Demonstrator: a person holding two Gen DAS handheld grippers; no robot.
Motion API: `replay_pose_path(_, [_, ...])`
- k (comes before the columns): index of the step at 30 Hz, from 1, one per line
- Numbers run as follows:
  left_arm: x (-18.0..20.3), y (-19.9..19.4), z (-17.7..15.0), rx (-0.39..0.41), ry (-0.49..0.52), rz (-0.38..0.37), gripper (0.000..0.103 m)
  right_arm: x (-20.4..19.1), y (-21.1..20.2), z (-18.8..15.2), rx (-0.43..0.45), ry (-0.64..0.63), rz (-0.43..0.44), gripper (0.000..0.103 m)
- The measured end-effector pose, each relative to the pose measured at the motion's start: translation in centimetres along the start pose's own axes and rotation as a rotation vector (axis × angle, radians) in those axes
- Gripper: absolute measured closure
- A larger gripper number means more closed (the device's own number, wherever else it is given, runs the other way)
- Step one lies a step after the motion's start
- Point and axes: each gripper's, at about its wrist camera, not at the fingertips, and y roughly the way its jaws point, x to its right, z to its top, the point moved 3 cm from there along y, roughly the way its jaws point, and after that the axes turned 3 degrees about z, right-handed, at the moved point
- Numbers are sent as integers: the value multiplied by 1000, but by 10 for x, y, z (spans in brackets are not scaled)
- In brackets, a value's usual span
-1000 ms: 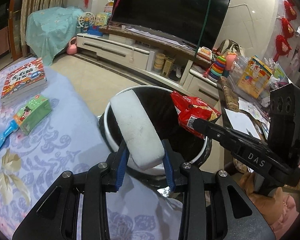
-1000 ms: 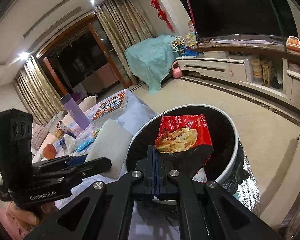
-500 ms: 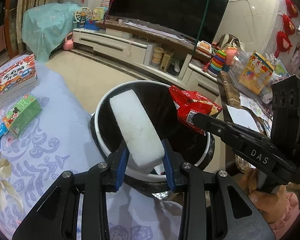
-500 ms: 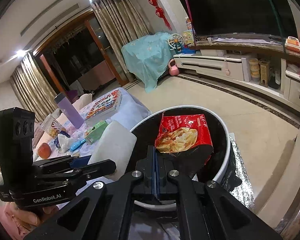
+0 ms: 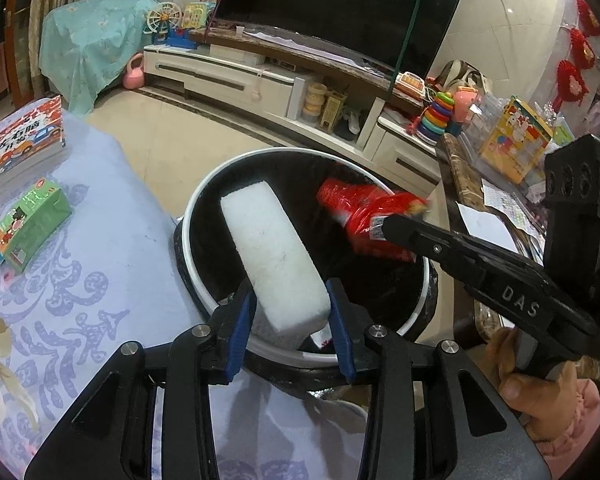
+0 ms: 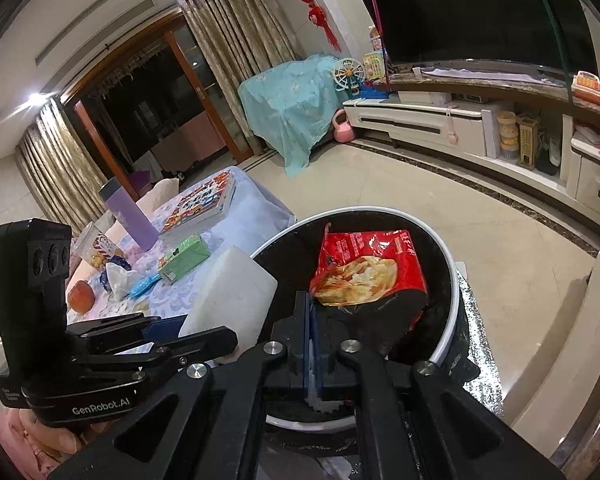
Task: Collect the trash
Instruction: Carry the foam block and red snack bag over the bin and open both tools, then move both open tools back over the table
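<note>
Left gripper (image 5: 292, 328): white foam block (image 5: 272, 264) stands between the blue pads, tilted away over the mouth of the black bin (image 5: 198, 216). Jaws have just been opening; a thin gap shows on the left pad side, contact on the right hard to judge, so hold uncertain.

Right gripper (image 6: 313, 344): red snack bag (image 6: 370, 268) hangs just ahead of the tips, over the bin's inside. Jaws have just parted a crack; a narrow slit shows between the pads. Whether the bag's lower edge is still pinched is hidden by the fingers.

From the left camera the bag (image 5: 370, 216) is smeared by motion blur. Bin bottom dark, contents not readable. The hand under the right gripper is cut off at the frame edge.

Against a second ago: bin sits larger and more central in the left view, the block's lower end has slid down below the pad tips, and the table (image 5: 80, 280) with the green carton (image 5: 30, 224) sits further left.
</note>
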Motion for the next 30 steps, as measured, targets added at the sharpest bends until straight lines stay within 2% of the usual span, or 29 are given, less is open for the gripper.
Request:
replay_pose_path(3, [-2,-1,-1,3,-6,8,51,5,2,1,-10,20,-1,95])
replay_pose_path(7, [-10,-6,-4,12,-30,10,48,6,0,1,-8,27,-10,91])
replay_pose_path(8, [-13,-8,-6,14,-37,14,47,6,-2,1,-5,28,-13,85])
replay_pose_path(9, [-17,-11,-9,16,-50,20,45,6,-2,0,-4,28,-13,69])
replay_pose_path(11, [-23,-15,-14,19,-71,20,45,3,-5,0,4,28,-4,42])
replay_pose_path(17, [-40,-32,-31,36,-130,30,44,-4,-9,-2,15,37,1,41])
replay_pose_path(19, [-47,-38,-39,43,-145,39,44,-8,-11,-3,28,38,8,38])
replay_pose_path(21, [-55,-45,-47,48,-163,56,43,-14,-13,-5,37,41,16,29])
replay_pose_path(27, [-86,-70,-76,68,-218,105,41,-44,-12,-13,38,29,52,11])
replay_pose_path(30, [-107,-83,-92,74,-251,143,40,-64,-7,-18,30,13,77,11])
